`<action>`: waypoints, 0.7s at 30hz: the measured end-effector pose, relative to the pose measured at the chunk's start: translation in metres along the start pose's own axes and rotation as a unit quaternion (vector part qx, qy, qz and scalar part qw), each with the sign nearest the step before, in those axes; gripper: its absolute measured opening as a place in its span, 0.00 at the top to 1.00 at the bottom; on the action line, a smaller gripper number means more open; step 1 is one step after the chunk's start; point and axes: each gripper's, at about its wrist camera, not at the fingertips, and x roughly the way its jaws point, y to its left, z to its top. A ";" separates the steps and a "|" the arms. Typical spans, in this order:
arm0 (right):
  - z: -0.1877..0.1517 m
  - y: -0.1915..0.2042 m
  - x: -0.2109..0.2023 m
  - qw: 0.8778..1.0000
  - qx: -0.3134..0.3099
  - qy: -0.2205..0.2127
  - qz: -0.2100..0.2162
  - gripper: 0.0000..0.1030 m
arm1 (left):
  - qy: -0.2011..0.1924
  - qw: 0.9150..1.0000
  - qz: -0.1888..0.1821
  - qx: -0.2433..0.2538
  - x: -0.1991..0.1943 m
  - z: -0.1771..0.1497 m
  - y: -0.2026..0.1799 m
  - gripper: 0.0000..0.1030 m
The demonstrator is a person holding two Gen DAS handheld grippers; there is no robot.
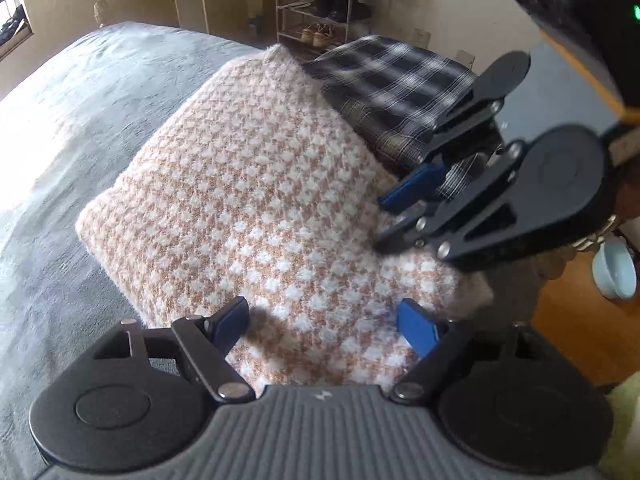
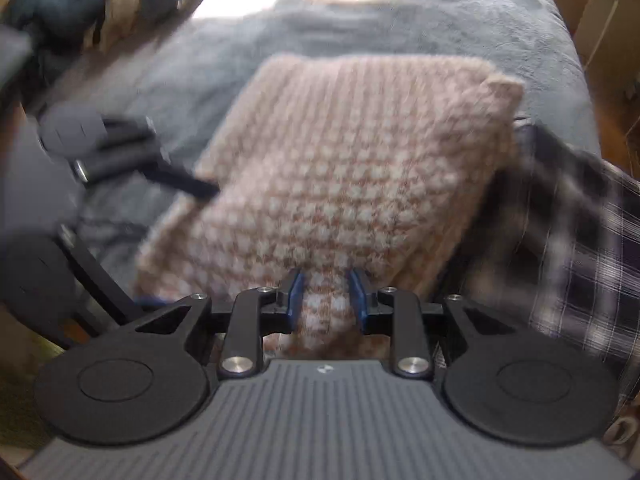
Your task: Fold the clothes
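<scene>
1. The folded sweater [image 1: 256, 200], fuzzy with a tan-and-white check, lay as a neat rectangle on the grey bedspread [image 1: 80, 128], close to the bed's near edge.
2. Beside it, touching its far side, sat a stack of dark plaid clothes [image 1: 400, 84] (folded too, as far as the view showed).
3. The left gripper [image 1: 324, 326] hovered over the sweater's near edge, its blue-padded fingers [image 1: 416, 326] spread wide with nothing caught between them.
4. The right gripper [image 2: 326, 296] stood over the sweater's other end, fingers only narrowly parted; knit showed in the gap, but the blurred right wrist view did not show whether the pads pressed on it.
5. Behind the bed stood a shoe rack [image 1: 320, 4] against the wall, and a pale bowl [image 1: 614, 268] rested on the wooden floor.
</scene>
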 end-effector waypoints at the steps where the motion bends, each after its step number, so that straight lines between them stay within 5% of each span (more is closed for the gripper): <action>1: -0.005 0.000 0.006 1.000 -0.008 -0.002 0.000 0.74 | 0.001 1.000 0.012 -0.001 0.001 0.001 -0.005 0.21; 9: -0.005 -0.001 -0.036 0.997 -0.061 -0.017 0.033 0.74 | -0.003 0.990 0.025 -0.141 -0.034 0.001 -0.006 0.24; 15: -0.009 -0.013 0.001 0.994 -0.085 0.061 0.023 0.77 | 0.006 0.977 0.052 -0.208 -0.027 -0.006 0.012 0.24; 21: 0.046 -0.040 -0.055 0.997 -0.063 -0.049 0.016 0.76 | 0.006 0.968 0.067 -0.241 -0.007 0.009 0.016 0.23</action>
